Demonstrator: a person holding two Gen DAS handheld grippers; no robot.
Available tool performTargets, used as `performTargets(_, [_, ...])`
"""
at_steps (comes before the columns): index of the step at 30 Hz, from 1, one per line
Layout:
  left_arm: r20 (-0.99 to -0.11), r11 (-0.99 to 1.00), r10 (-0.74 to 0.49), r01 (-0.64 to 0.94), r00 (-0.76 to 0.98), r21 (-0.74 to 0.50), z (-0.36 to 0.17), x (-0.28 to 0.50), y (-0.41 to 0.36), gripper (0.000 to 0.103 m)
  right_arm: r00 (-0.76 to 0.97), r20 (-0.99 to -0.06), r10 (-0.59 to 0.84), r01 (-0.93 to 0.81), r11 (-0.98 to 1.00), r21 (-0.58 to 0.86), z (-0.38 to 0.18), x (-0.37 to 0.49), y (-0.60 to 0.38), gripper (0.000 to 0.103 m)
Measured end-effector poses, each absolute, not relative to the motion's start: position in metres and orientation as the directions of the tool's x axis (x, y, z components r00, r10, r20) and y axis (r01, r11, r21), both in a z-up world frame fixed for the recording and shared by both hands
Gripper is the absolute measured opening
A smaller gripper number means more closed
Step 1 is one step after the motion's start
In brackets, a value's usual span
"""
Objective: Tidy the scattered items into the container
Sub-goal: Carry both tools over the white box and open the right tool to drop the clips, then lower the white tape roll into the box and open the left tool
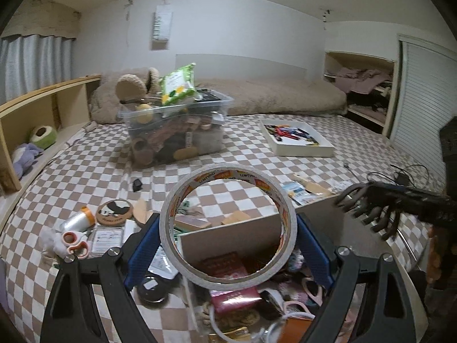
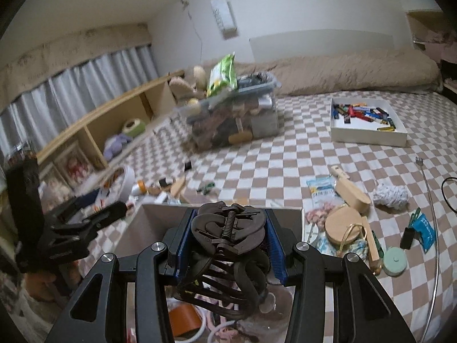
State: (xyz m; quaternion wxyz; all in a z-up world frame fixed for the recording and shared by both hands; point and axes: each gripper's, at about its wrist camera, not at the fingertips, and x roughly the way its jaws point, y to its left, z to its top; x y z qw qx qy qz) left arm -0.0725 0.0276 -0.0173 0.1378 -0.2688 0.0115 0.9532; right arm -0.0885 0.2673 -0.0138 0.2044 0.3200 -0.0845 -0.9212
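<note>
On the left, the left gripper (image 1: 228, 237) is clamped on a wide roll of tape (image 1: 227, 225), held over the near container (image 1: 257, 228); the roll stands on edge between the pads, so it may roll out beside the box when let go. To the right, the right gripper (image 2: 228, 245) grasps a dark hair claw clip (image 2: 225, 257) above the same box; its teeth may catch on a pad.

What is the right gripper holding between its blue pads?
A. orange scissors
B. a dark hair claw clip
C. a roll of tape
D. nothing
B: in the right wrist view the right gripper has its blue pads closed on a dark hair claw clip; the roll of tape sits in the left gripper.
</note>
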Motion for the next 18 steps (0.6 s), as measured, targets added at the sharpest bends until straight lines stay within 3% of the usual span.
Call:
performTargets(12, [-0.539, -0.928, 0.342, -0.367, -0.77, -0.066, -0.021, -0.069, 0.046, 0.09, -0.67, -0.703, -0.238, 0.27, -0.96, 0.067, -0.039, -0.114, 0.24, 0.047])
performTargets(14, [-0.545, -0.921, 0.358, -0.382, -0.758, -0.074, -0.022, -0.07, 0.048, 0.09, -0.664, -0.712, -0.227, 0.261, -0.963, 0.064, -0.042, -0.116, 0.241, 0.053])
performTargets(16, [-0.552, -0.916, 0.369, -0.393, -0.748, -0.079, -0.024, -0.07, 0.05, 0.09, -0.675, -0.7, -0.233, 0.261, -0.963, 0.069, -0.04, -0.114, 0.243, 0.081])
performTargets(18, [-0.556, -0.911, 0.378, -0.403, -0.74, -0.083, -0.025, -0.069, 0.051, 0.09, -0.698, -0.677, -0.233, 0.257, -0.964, 0.067, -0.034, -0.11, 0.246, 0.085])
